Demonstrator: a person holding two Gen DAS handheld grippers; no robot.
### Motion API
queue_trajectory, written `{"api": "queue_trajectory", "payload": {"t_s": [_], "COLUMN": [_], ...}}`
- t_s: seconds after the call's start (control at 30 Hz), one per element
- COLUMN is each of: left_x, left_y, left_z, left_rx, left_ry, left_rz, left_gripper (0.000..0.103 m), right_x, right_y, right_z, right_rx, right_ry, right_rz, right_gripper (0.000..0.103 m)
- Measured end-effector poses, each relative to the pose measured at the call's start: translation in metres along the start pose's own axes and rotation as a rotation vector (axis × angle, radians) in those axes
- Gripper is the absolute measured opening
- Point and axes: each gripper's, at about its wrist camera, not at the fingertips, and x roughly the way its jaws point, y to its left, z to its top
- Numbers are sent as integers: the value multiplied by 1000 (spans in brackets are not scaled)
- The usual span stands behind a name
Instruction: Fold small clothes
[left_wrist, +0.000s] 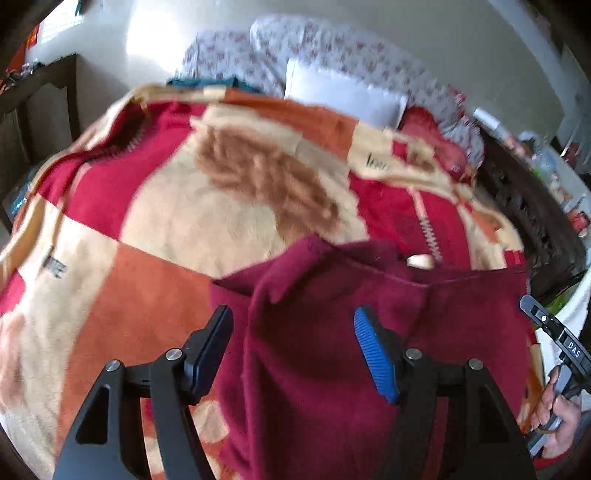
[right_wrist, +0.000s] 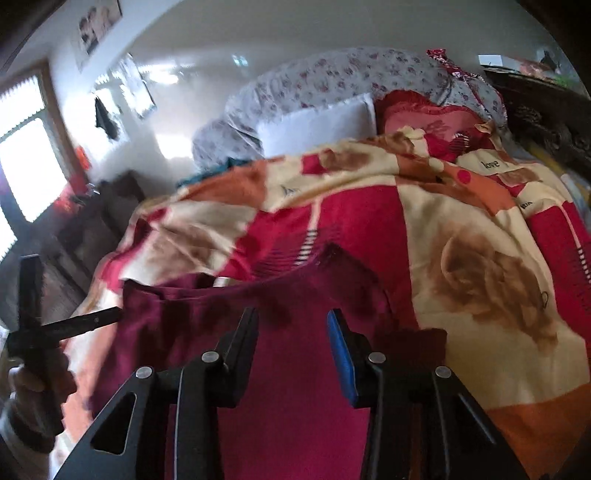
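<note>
Lying on the patterned blanket (left_wrist: 166, 221) of the bed, the maroon garment (left_wrist: 332, 369) sits beneath both released tongs: left tongs (left_wrist: 295, 354), right tongs (right_wrist: 291, 354). Only the right view shows a window (right_wrist: 29, 166).

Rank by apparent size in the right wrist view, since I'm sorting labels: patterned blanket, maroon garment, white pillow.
1. patterned blanket
2. maroon garment, though it lies nearest the camera, which inflates it
3. white pillow, farther away
</note>
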Motion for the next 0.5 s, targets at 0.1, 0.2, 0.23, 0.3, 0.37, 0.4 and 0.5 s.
{"api": "queue_trajectory", "payload": {"t_s": [0.1, 0.2, 0.23, 0.3, 0.37, 0.4, 0.5], "left_x": [34, 50, 49, 43, 29, 21, -22], "left_y": [2, 7, 9, 12, 17, 18, 31], "left_z": [5, 10, 12, 12, 6, 3, -25], "left_rx": [-28, -51, -59, -67, -63, -57, -12], "left_ry": [55, 76, 76, 79, 78, 76, 51], "left_rz": [41, 47, 41, 29, 22, 15, -40], "left_gripper": [67, 68, 68, 68, 68, 68, 69], "right_x": [36, 60, 59, 48, 25, 4, -41], "right_y": [-15, -21, -22, -20, -18, -20, -24], "right_z": [2, 0, 1, 2, -3, -12, -39], "right_rx": [39, 52, 51, 53, 68, 91, 125], "right_ry": [53, 114, 116, 104, 74, 58, 43], "right_rz": [-60, -79, -81, -72, -32, 20, 109], "right_gripper": [42, 42, 42, 42, 43, 46, 64]}}
